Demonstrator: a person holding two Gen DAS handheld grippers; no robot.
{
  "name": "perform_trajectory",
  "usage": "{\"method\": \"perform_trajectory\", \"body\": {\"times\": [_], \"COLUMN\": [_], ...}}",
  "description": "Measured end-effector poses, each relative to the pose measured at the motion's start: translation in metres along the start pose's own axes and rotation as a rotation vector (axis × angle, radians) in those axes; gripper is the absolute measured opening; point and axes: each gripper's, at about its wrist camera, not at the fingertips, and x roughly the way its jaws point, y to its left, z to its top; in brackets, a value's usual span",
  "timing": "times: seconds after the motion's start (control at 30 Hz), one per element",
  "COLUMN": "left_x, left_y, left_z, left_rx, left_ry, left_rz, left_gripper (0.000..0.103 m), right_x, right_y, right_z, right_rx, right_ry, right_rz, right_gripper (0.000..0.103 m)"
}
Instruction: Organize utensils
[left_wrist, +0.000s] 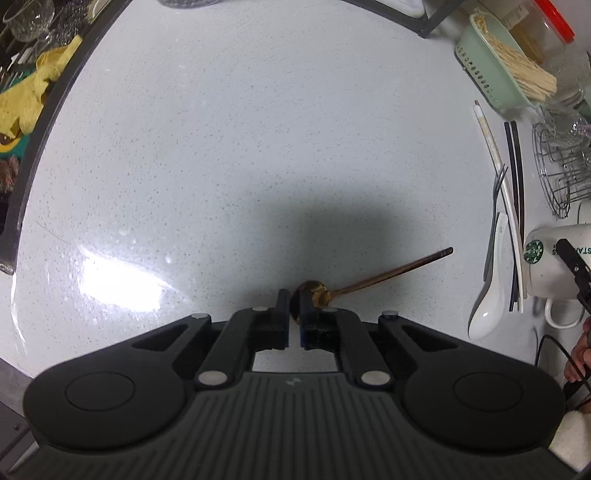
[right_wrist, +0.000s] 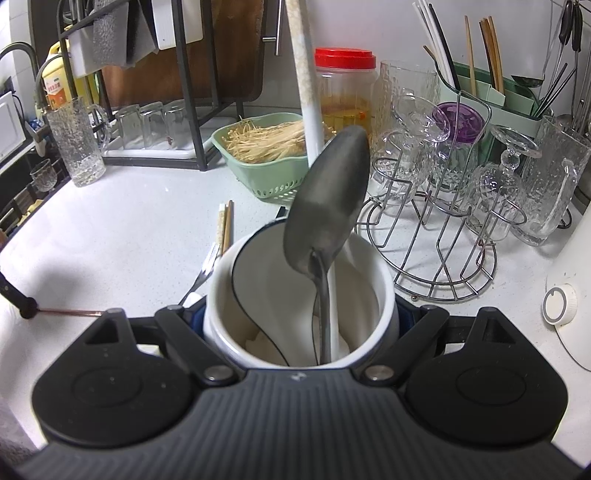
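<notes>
In the left wrist view my left gripper (left_wrist: 293, 304) points down at the white counter (left_wrist: 240, 147) and is shut on the bowl of a brass spoon (left_wrist: 314, 291). Its thin handle runs out to the right. More utensils lie at the right: a white ceramic spoon (left_wrist: 487, 306), a fork (left_wrist: 498, 199) and black chopsticks (left_wrist: 517, 192). My right gripper (right_wrist: 299, 317) is shut around a white mug (right_wrist: 369, 295). In the mug stand a grey metal spoon (right_wrist: 328, 199), a long white handle (right_wrist: 308, 110) and a dark-rimmed white spoon (right_wrist: 258, 280).
A green colander of enoki mushrooms (right_wrist: 266, 147) and a red-lidded jar (right_wrist: 345, 88) stand behind the mug. A wire rack of glasses (right_wrist: 436, 229) and a white appliance with a knob (right_wrist: 559, 304) are at the right. A sink edge (left_wrist: 44, 122) borders the counter's left.
</notes>
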Motion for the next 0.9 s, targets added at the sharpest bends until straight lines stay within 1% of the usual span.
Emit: {"method": "perform_trajectory", "body": {"times": [0.17,0.4,0.7,0.9], "left_x": [-0.013,-0.048,-0.101,-0.142], "left_y": [-0.028,-0.078,-0.153,-0.204], "left_z": [0.005,0.020,0.036,0.037], "left_rx": [0.065,0.181,0.407,0.518], "left_ry": [-0.011,-0.035,-0.059,-0.084], "left_rz": [0.018,0.036,0.089,0.104], "left_gripper": [0.004,0.002,0.001,0.001], "right_x": [0.000,0.000,-0.002,-0.001], "right_y": [0.001,0.001,0.006,0.009], "right_z": [0.001,-0.001,-0.002,-0.002], "right_rx": [-0.002,0.000,-0.006,-0.013], "right_ry": [-0.001,-0.010,-0.014,-0.018], "right_rz": [-0.002,-0.004,0.003,0.008], "right_gripper": [0.091,0.091,0.091,0.091]}}
